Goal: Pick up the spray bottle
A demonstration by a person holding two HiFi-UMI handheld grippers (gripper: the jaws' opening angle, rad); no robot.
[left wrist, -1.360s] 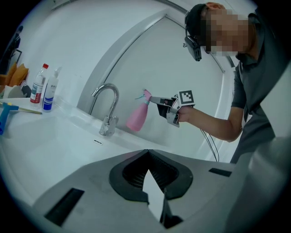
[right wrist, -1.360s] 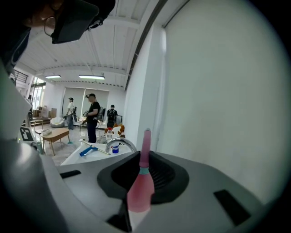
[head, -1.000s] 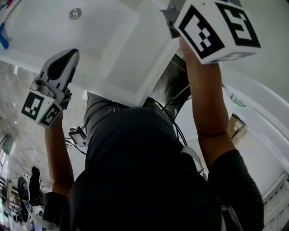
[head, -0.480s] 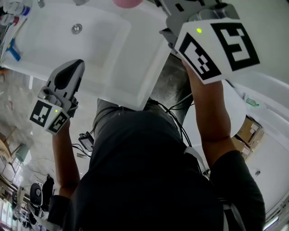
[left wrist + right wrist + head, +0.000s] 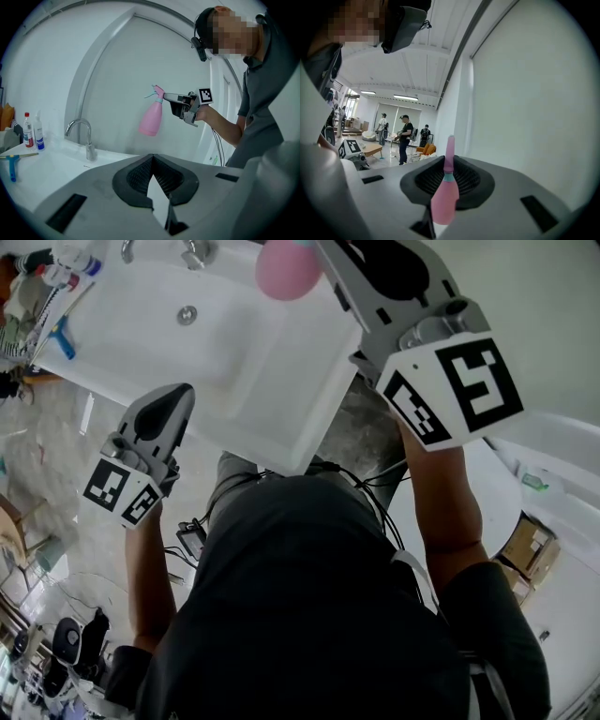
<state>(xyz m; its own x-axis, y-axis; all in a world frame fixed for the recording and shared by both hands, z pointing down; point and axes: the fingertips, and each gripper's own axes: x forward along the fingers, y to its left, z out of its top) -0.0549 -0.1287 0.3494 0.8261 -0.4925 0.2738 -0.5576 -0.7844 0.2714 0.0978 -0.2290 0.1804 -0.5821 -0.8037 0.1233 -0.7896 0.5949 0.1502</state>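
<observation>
Over the sink point(image 5: 272, 399), the right gripper point(image 5: 328, 251) is raising its clamped pink spray bottle point(image 5: 286, 268) into view, the left gripper point(image 5: 178, 395) rising closed and empty.

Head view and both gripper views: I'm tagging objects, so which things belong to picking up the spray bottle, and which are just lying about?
Belongs: pink spray bottle, held in the right tongs.
Lying about: faucet, sink, two small bottles, blue-handled tool, empty left tongs.
</observation>
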